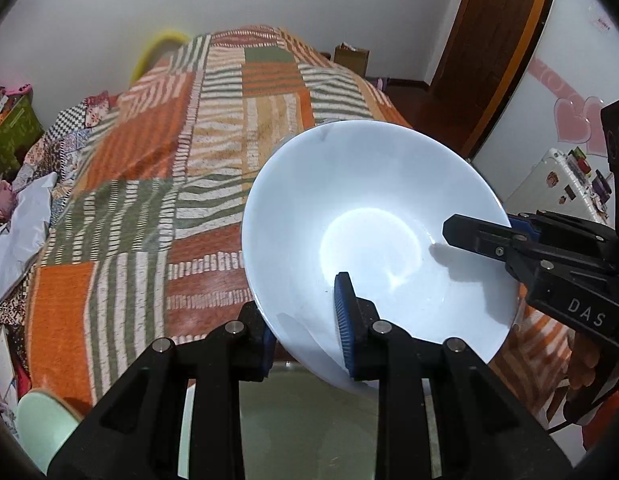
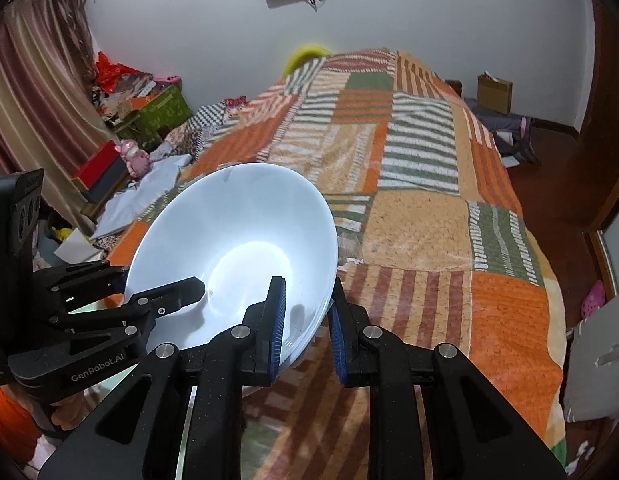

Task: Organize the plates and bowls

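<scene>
A white bowl (image 1: 373, 240) hangs tilted in the air above the bed, held by both grippers. My left gripper (image 1: 307, 336) is shut on its near rim, one blue pad inside the bowl and one outside. My right gripper (image 1: 485, 228) grips the rim on the right side, one finger reaching inside. In the right wrist view the same bowl (image 2: 237, 232) sits between the right gripper's (image 2: 307, 332) blue pads, which pinch its rim. The left gripper (image 2: 163, 278) clamps the rim's left side there. A pale green dish (image 1: 41, 420) shows at the lower left.
A bed with an orange, green and white patchwork blanket (image 2: 413, 200) stretches ahead. A glass surface (image 1: 301, 420) lies under my left gripper. Boxes and clutter (image 2: 157, 112) line the bed's left side. A white fridge (image 1: 569, 184) and a wooden door (image 1: 489, 40) stand on the right.
</scene>
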Available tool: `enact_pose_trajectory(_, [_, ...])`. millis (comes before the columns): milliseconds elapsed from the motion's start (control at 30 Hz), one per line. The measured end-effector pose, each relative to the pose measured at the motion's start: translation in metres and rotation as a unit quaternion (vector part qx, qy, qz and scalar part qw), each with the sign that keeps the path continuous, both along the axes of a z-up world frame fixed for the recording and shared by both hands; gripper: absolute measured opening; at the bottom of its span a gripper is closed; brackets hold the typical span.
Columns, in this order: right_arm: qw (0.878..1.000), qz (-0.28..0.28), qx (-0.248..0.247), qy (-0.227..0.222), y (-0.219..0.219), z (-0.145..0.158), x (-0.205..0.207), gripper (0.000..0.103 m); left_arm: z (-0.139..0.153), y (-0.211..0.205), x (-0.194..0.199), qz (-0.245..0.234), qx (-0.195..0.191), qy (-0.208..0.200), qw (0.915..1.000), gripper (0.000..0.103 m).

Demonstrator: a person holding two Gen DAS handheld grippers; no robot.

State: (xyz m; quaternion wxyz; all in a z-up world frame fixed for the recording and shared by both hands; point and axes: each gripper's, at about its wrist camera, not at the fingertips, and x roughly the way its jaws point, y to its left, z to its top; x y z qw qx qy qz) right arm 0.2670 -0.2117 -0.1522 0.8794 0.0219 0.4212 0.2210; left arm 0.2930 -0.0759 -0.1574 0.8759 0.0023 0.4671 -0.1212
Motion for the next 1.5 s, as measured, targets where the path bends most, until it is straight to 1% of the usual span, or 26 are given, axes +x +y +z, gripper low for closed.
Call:
enact_pose_trajectory(200, [1.000,0.011,0.003,-0.014,0.014,0.011,-0.015,0.019,0.020,0.015,-0.026,0.012,-0.001,-0.017,0.9998,0.026])
enact_pose_trajectory(367, [0.999,0.023,0.007,-0.022,0.032,0.018,-0.029,0.019,0.034,0.035,-0.050,0.025,-0.002,-0.030,0.9993,0.026])
enact_pose_trajectory(733, [0.998,0.061,0.003,-0.028,0.083,0.024,-0.059,0.019,0.048,0.089,-0.101,0.067,-0.011,-0.044,0.9967,0.026])
enact_pose_trajectory(933, [0.996,0.087,0.007,-0.025,0.116,0.023,-0.070,0.019,0.051,0.124,-0.124,0.095,-0.018,-0.047,0.9942,0.026])
enact_pose_trajectory(1200, [0.992,0.121,0.021,-0.017,0.157,0.017,-0.082,0.019,0.048,0.169,-0.152,0.134,-0.012,-0.047,0.9898,0.026])
enact_pose_trajectory(1500, [0.988,0.149,0.038,0.010,0.194,-0.003,-0.087,0.019,0.034,0.208,-0.174,0.172,-0.007,-0.031,0.9846,0.026])
